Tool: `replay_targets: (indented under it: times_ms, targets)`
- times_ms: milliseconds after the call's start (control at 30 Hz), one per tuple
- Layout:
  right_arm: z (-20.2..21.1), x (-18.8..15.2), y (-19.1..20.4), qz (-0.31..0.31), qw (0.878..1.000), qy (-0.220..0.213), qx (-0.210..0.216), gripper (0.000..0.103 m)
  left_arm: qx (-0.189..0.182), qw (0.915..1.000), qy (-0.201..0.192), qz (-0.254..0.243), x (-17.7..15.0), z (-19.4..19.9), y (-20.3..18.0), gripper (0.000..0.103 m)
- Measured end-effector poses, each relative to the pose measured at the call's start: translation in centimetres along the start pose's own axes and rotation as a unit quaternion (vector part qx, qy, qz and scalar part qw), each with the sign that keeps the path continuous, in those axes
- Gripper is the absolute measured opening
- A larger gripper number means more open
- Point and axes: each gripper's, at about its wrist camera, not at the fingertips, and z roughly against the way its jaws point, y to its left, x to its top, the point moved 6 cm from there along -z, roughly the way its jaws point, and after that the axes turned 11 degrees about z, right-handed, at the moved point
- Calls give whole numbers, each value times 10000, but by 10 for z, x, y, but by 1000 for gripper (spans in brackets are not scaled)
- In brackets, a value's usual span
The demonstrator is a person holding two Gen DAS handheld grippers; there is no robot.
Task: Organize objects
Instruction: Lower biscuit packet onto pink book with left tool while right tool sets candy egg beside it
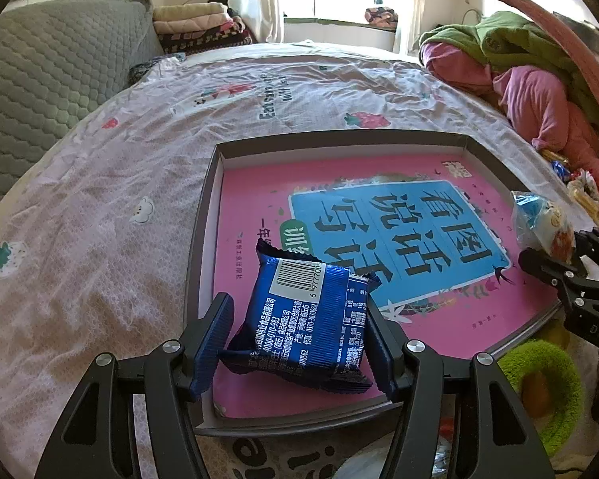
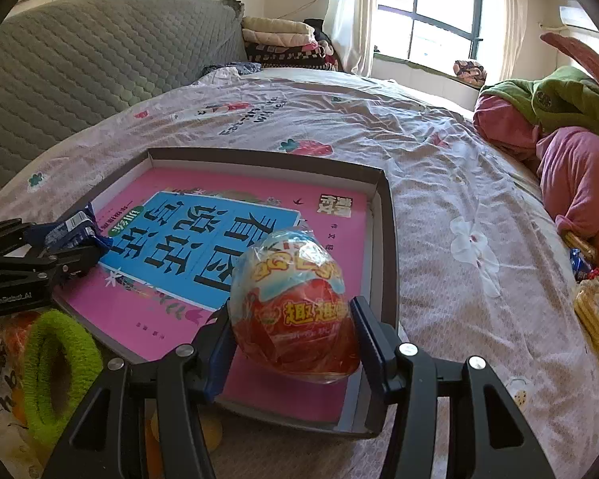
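A shallow grey box (image 1: 203, 215) lies on the bed with a pink book (image 1: 439, 311) inside it. A blue snack packet (image 1: 311, 327) lies on the book at the box's near left corner, between the fingers of my left gripper (image 1: 299, 343), which stand open around it. My right gripper (image 2: 295, 339) is shut on a wrapped toy egg (image 2: 295, 303), red below and blue on top, held over the box's near right part. The egg (image 1: 543, 223) and the right gripper (image 1: 559, 267) also show in the left wrist view. The packet (image 2: 72, 231) shows in the right wrist view.
The bed sheet (image 1: 100, 239) spreads to the left and beyond the box. A green fuzzy ring (image 1: 539, 387) lies in front of the box. Pink and green clothes (image 1: 539, 92) are piled at the right, with small wrapped snacks (image 2: 595, 299) beside them. A grey headboard (image 1: 40, 80) stands at the left.
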Motion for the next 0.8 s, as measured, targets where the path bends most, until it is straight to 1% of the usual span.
replay_targets:
  times_ms: [167, 300, 800]
  targets:
    - [-5, 1, 1, 156, 9997, 140, -88, 55, 41, 10000, -2, -57, -2, -1, -1, 65]
    - [-7, 1, 1, 181, 9994, 285, -27, 55, 78, 9999, 7, -101, -3, -1, -2, 65]
    - [-1, 0, 2, 76, 9995, 286, 72, 55, 103, 9998, -16, -150, -3, -2, -3, 65]
